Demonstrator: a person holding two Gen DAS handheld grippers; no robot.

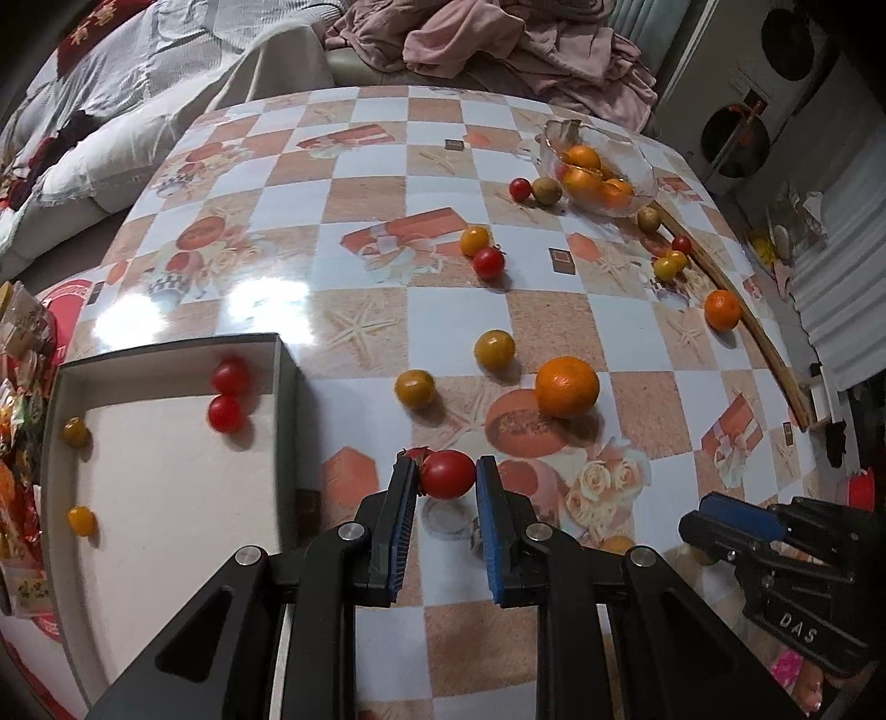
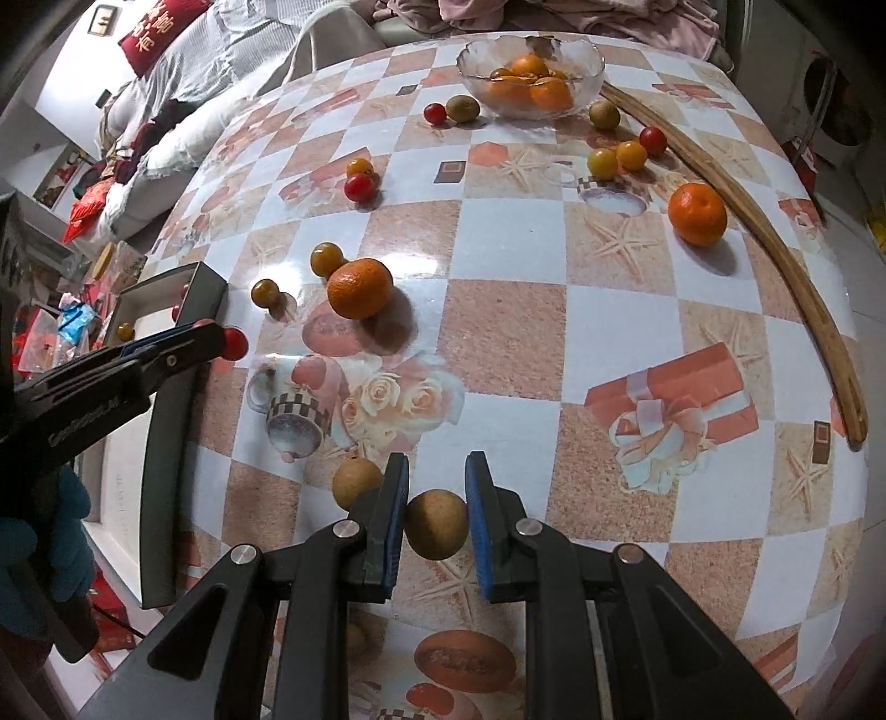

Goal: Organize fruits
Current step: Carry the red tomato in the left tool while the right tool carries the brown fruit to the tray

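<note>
My left gripper (image 1: 446, 475) is shut on a red cherry tomato (image 1: 449, 474), held above the table just right of the white box (image 1: 166, 476). The box holds two red tomatoes (image 1: 228, 394) and two yellow ones (image 1: 81, 520). My right gripper (image 2: 436, 501) is shut on a brown longan (image 2: 436, 524) near the table's front edge. Another longan (image 2: 355, 483) lies just left of it. A glass bowl (image 2: 587, 61) with oranges stands at the far side. Loose oranges (image 2: 360, 288), yellow tomatoes (image 2: 326, 258) and red tomatoes (image 2: 360, 187) are scattered over the table.
The checkered tablecloth (image 2: 520, 310) covers the round table. A curved wooden stick (image 2: 775, 243) lies along the right rim. Snack packets (image 1: 16, 387) lie left of the box. A sofa with clothes (image 1: 498, 39) stands behind the table.
</note>
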